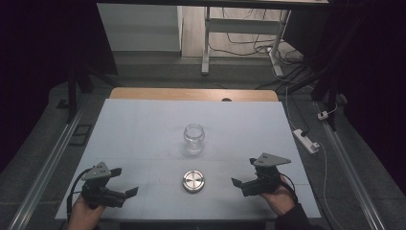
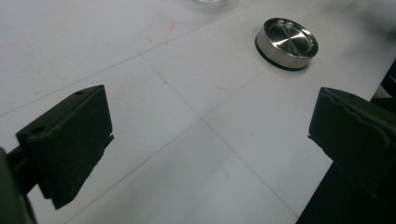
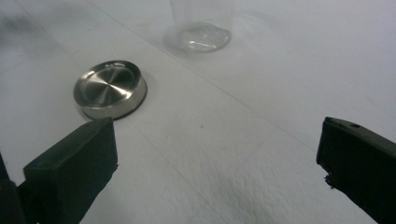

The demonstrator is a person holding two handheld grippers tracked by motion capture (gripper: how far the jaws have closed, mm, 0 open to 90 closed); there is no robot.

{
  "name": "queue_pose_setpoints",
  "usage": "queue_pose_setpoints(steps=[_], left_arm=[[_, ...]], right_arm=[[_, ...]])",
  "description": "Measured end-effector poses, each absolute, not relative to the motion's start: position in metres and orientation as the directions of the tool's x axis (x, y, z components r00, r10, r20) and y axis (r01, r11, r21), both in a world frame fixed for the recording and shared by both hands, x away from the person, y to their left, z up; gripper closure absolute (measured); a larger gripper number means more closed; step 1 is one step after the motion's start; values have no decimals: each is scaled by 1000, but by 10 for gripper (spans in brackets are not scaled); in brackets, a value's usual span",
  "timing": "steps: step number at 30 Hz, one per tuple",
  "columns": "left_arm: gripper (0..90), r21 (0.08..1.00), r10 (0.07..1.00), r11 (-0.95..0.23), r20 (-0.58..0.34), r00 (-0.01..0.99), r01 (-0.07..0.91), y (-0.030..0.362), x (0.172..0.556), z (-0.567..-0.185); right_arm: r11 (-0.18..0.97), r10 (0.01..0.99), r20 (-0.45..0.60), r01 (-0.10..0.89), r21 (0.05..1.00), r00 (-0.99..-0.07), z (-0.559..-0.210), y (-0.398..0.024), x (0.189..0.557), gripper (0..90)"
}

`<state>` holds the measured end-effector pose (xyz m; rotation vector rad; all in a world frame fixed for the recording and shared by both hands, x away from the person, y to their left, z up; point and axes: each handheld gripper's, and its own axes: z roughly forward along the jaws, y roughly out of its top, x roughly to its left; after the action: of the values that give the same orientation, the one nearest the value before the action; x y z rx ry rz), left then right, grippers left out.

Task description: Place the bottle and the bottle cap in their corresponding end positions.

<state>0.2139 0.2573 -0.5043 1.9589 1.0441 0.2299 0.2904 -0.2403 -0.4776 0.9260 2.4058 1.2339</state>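
A clear glass jar (image 1: 194, 139) stands upright and uncapped in the middle of the white table (image 1: 139, 124). Its round metal lid (image 1: 193, 181) lies flat on the table just in front of it. My left gripper (image 1: 124, 181) rests near the front left edge, open and empty, pointing toward the lid (image 2: 286, 43). Its own view shows the left gripper (image 2: 210, 135) with jaws wide apart over bare table. My right gripper (image 1: 244, 172) sits at the front right, open too. In its own view the right gripper (image 3: 217, 163) faces the lid (image 3: 110, 87) and the jar (image 3: 201, 28).
A wooden strip (image 1: 191, 94) borders the table's far edge. A white power strip (image 1: 306, 140) and cables lie on the floor to the right. A desk frame (image 1: 239, 33) stands beyond the table. Metal rails (image 1: 43, 172) run along both sides.
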Motion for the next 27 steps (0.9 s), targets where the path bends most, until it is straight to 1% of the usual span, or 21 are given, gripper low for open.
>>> queue_pose_setpoints(steps=[16, 27], left_arm=[[8, 755, 782, -251, -211, 586, 606, 271, 197, -511], [0, 742, 794, -244, -217, 568, 624, 278, 189, -517]], right_arm=[[410, 728, 20, 459, 788, -685, -487, -275, 277, 0], [390, 761, 38, 504, 771, -647, -493, -292, 269, 0]])
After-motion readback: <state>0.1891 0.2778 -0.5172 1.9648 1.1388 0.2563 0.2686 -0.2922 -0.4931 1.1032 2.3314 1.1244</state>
